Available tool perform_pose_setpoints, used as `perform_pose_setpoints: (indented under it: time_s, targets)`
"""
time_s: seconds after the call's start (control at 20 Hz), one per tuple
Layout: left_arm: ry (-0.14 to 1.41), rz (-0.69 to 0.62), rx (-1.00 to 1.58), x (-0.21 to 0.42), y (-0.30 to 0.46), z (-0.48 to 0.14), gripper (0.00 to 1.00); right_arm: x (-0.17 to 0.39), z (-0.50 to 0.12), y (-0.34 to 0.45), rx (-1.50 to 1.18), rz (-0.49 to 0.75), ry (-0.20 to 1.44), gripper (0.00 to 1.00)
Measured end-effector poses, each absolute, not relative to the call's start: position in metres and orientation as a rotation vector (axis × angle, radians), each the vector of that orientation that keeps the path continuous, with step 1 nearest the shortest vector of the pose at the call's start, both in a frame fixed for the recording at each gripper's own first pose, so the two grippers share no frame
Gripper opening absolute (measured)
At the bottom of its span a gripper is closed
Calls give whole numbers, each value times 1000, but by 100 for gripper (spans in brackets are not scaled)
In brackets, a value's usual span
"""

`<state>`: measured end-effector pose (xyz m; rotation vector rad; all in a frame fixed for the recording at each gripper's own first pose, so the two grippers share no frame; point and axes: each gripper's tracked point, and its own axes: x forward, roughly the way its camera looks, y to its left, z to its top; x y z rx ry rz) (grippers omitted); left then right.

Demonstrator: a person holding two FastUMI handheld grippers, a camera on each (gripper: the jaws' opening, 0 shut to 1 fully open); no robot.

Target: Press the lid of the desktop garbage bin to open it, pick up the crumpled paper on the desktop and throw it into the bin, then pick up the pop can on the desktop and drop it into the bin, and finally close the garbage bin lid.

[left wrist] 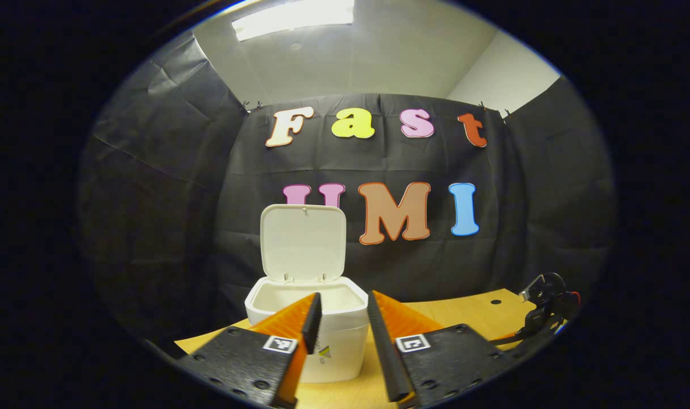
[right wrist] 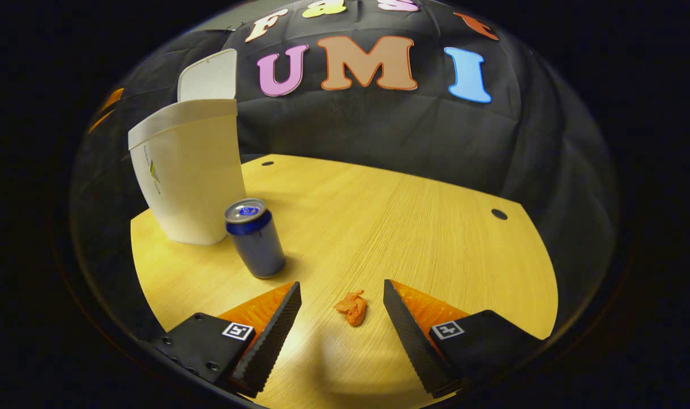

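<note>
- In the left gripper view, the left gripper (left wrist: 343,318) hangs in front of the small white plastic desktop garbage bin (left wrist: 328,335), its two fingers spread apart with nothing between them — released.
- The bin's white hinged lid (left wrist: 303,243) stands upright and open behind the mouth; from this angle the white inside cannot be seen to the bottom.
- The bin stands on the pale wooden desktop (left wrist: 470,312), near its left end in this view.
- Far off at the right edge of that view, the other gripper (left wrist: 547,309) shows above the desktop; whether it is open cannot be told there.
- In the right gripper view, the right gripper (right wrist: 342,307) is low over the pale wooden desktop (right wrist: 413,227), fingers wide apart and holding nothing.
- The small crumpled orange paper (right wrist: 352,307) lies on the wood between those two fingers — touching neither.
- The blue pop can with a silver top (right wrist: 256,237) stands upright just beside the bin (right wrist: 188,170), to the left of the paper and well apart from it.
- The open lid (right wrist: 207,75) rises above the bin's rim.
</note>
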<state>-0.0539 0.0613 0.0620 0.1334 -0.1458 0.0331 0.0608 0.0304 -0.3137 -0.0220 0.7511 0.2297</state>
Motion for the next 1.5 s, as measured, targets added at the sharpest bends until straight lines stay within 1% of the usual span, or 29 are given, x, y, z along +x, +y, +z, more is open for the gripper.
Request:
perform_pose_setpoints:
  time_s: [0.05, 0.1, 0.2, 0.3, 0.35, 0.4, 0.5, 0.55, 0.6, 0.65, 0.7, 0.75, 0.8, 0.85, 0.9, 0.95, 1.1, 1.25, 1.4, 1.5]
  targets:
    - [-142, 39, 144, -55, 60, 61, 62, 62, -320, 31, -24, 235, 767, 98]
    - [-137, 45, 149, -56, 61, 59, 81, 64, -326, 30, -23, 241, 783, 98]
    - [-135, 50, 135, -55, 59, 56, 81, 67, -340, 30, -21, 245, 819, 98]
    - [-135, 58, 112, -55, 57, 55, 82, 71, -349, 27, -23, 241, 848, 99]
    - [-131, 64, 106, -55, 58, 55, 84, 73, -353, 27, -21, 242, 861, 95]
    - [-127, 74, 107, -57, 59, 52, 84, 74, -359, 27, -19, 245, 875, 93]
    - [-119, 97, 122, -60, 65, 50, 84, 75, -363, 26, -14, 246, 905, 80]
    - [-115, 108, 129, -61, 68, 49, 84, 76, -366, 29, -2, 246, 920, 69]
    - [-109, 117, 133, -62, 72, 46, 84, 74, -369, 31, 11, 248, 933, 63]
    - [-103, 124, 133, -62, 74, 46, 84, 73, -369, 31, 18, 247, 946, 57]
    - [-102, 129, 132, -63, 76, 45, 84, 75, -369, 32, 22, 249, 938, 55]
    - [-103, 134, 130, -63, 78, 46, 84, 76, -370, 33, 24, 248, 940, 47]
    - [-103, 136, 128, -63, 80, 46, 84, 75, -371, 34, 24, 249, 945, 41]
    - [-101, 137, 125, -62, 80, 45, 84, 74, -369, 33, 23, 250, 942, 37]
    - [-99, 136, 122, -63, 81, 44, 84, 75, -368, 32, 19, 246, 941, 35]
    - [-96, 135, 119, -62, 81, 44, 84, 74, -367, 32, 14, 245, 943, 27]
    - [-97, 125, 111, -62, 80, 43, 84, 78, -347, 32, 2, 256, 911, 27]
    - [-97, 113, 91, -61, 80, 41, 84, 91, -300, 41, -4, 299, 834, 27]
    - [-90, 101, 62, -60, 79, 35, 84, 114, -231, 67, -14, 369, 712, 26]
    - [-87, 88, 36, -57, 77, 34, 84, 125, -175, 98, -22, 439, 605, 26]
